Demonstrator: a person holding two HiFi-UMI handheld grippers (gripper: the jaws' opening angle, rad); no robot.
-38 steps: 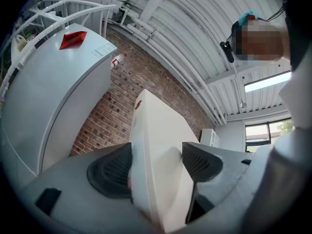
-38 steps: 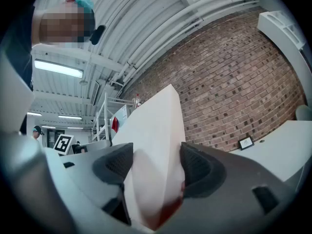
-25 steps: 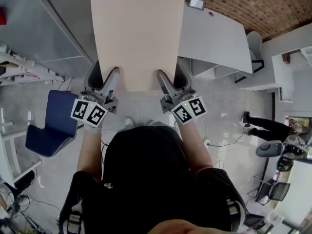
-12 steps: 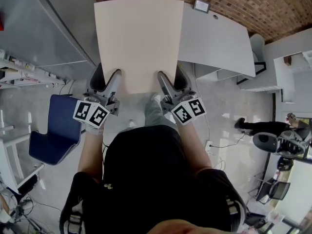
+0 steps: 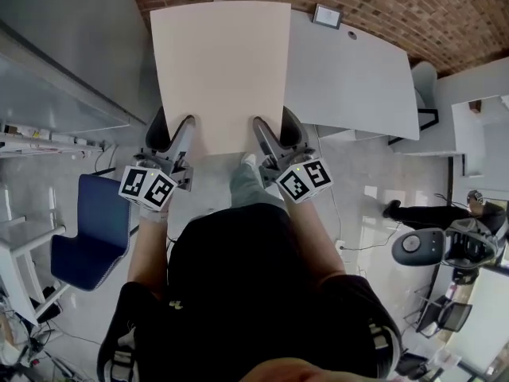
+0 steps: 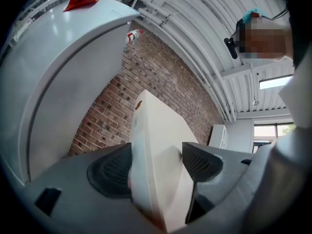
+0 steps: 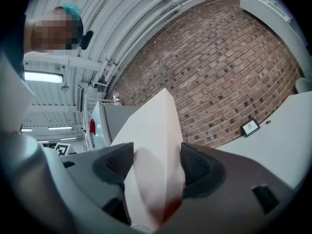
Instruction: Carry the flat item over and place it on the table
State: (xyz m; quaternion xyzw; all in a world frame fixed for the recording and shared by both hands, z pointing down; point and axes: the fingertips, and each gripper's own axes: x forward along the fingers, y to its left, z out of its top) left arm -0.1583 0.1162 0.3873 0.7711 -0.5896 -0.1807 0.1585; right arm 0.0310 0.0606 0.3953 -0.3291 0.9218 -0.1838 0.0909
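A large flat beige board (image 5: 221, 72) is held out in front of me, level, over the floor. My left gripper (image 5: 176, 131) is shut on its near left corner and my right gripper (image 5: 272, 131) is shut on its near right corner. In the left gripper view the board (image 6: 156, 155) stands edge-on between the two dark pads. The right gripper view shows the board (image 7: 153, 150) clamped the same way. A white table (image 5: 354, 74) lies ahead to the right, against the brick wall (image 5: 382, 6); the board's far right part overlaps its left end.
A grey cabinet or counter (image 5: 71, 46) runs along the left. A blue chair (image 5: 87, 229) stands at the lower left. A small framed card (image 5: 326, 16) sits on the table's far edge. Another person (image 5: 417, 213) and an office chair (image 5: 421, 245) are at the right.
The board and both grippers have moved forward toward the brick wall and the white table. The grip on both corners is unchanged.
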